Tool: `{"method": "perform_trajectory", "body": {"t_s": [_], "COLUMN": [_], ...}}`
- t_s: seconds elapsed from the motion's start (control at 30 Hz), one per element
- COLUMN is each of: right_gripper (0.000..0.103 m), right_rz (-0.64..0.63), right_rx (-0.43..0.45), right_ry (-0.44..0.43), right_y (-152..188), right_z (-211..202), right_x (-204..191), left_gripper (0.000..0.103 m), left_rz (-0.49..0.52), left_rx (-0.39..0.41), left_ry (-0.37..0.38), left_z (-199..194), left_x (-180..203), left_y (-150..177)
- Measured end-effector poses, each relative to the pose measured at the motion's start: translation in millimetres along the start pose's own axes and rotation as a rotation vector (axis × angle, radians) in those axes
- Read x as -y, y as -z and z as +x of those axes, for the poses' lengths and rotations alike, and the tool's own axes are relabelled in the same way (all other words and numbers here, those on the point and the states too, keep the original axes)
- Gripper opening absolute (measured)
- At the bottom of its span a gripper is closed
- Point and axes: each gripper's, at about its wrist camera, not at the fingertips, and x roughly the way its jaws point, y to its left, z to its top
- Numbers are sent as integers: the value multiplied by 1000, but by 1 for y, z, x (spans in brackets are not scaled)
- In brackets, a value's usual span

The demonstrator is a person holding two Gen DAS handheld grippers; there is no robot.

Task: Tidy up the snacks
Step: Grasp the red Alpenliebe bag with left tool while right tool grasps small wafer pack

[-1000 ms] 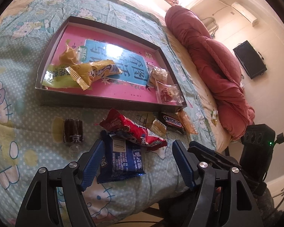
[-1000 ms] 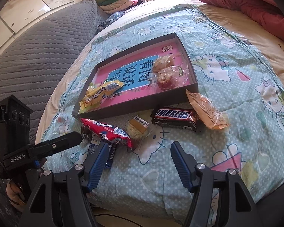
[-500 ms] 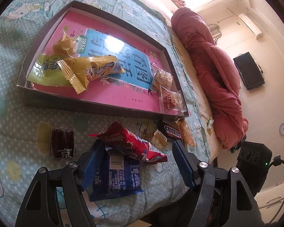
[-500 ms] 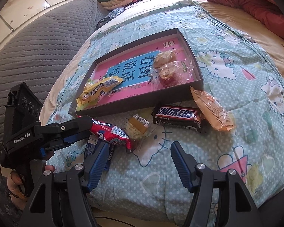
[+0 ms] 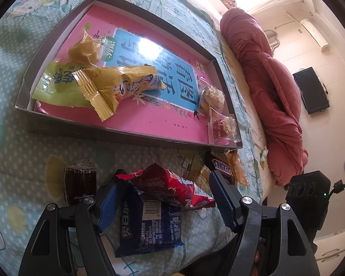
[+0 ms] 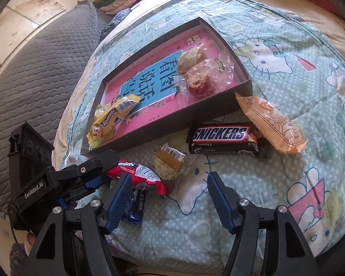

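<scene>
On a bed (image 6: 276,53) spread with a cartoon-cat quilt, the left gripper (image 5: 165,200) hangs low with its blue fingers (image 5: 107,203) spread wide on either side of a red snack pack (image 5: 170,187), gripping nothing. The red pack lies partly across a dark blue pack (image 5: 147,227) that sits between the fingers nearer the camera. A small dark brown sweet (image 5: 80,180) rests on the quilt just outside the left finger, at about 10 o'clock from the gripper.

Beyond them, at 12 o'clock, a shallow dark tray (image 5: 131,133) with a pink and blue printed floor holds a yellow pack (image 5: 119,85) lying over a green pack (image 5: 57,85), a clear-wrapped yellow sweet (image 5: 86,50) and two clear-wrapped pastries (image 5: 212,99) toward its right end.

The right gripper (image 6: 165,197) is likewise released, its fingers (image 6: 220,203) wide apart above bare quilt. At 1 o'clock from it a Snickers bar (image 6: 223,138) lies just outside the tray's near wall, touching an orange pack (image 6: 271,122) on its right. A small clear-wrapped biscuit (image 6: 169,161) lies between the Snickers and the red pack. A rolled red blanket (image 5: 271,87) lies along the bed's far side.
</scene>
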Motion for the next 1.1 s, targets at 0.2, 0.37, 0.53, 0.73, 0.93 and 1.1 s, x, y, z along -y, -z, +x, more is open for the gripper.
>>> {"method": "perform_trajectory", "body": {"t_s": [0.2, 0.37, 0.53, 0.73, 0.93, 1.1], "right_gripper": [67, 67, 66, 52, 44, 43], "right_rz": [94, 103, 109, 68, 14, 22], "right_rx": [-23, -12, -10, -8, 4, 14], "right_ry": [5, -2, 10, 58, 45, 3], "right_y": [-6, -13, -16, -19, -17, -13], "right_z": [15, 25, 36, 43, 41, 31], "right_x": [6, 0, -4, -6, -7, 3], "left_gripper": [74, 62, 46, 38, 22, 20], "left_rz": [7, -15, -32, -23, 23, 56], "left_rx": [-16, -17, -32, -64, -53, -23], "left_ry": [-26, -18, 15, 67, 91, 94], "left_z": [7, 8, 8, 12, 9, 0], "left_x": [2, 0, -5, 2, 13, 20], "left_y": [-1, -5, -7, -3, -1, -2]}}
